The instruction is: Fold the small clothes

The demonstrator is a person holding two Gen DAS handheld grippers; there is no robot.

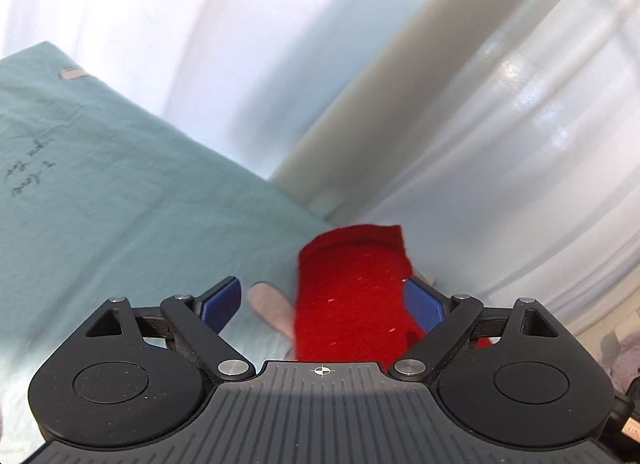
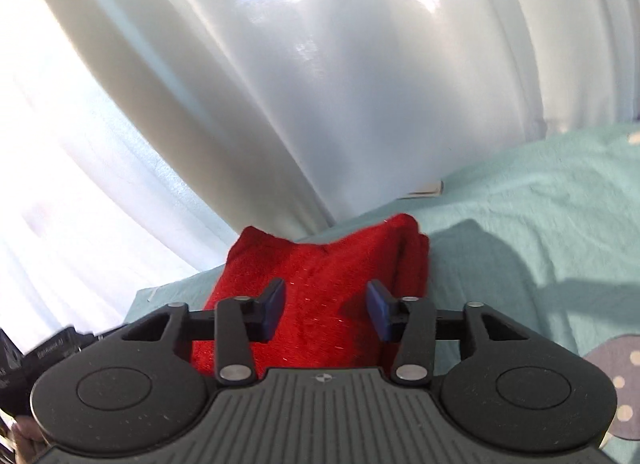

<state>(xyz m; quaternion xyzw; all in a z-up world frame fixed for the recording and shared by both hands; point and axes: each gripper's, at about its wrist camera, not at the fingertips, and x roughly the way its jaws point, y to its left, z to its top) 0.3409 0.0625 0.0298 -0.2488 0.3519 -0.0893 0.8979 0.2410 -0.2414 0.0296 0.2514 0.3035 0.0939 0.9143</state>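
A small red knitted garment (image 1: 352,292) lies folded on a pale teal cloth (image 1: 120,192). In the left wrist view it sits between my left gripper's blue pads, closer to the right pad (image 1: 424,304). My left gripper (image 1: 324,304) is open, its jaws wide apart. In the right wrist view the same red garment (image 2: 320,276) lies bunched right in front of my right gripper (image 2: 326,304), which is open with the cloth showing between its blue pads (image 2: 276,308). Neither gripper pinches the fabric.
White sheer curtains (image 2: 280,84) hang close behind the surface. A cream post (image 1: 384,84) stands between them. A grey tape strip (image 1: 268,304) sits on the teal cloth beside the garment, another (image 1: 72,73) at the far left. A grey spotted fabric (image 2: 616,376) lies at right.
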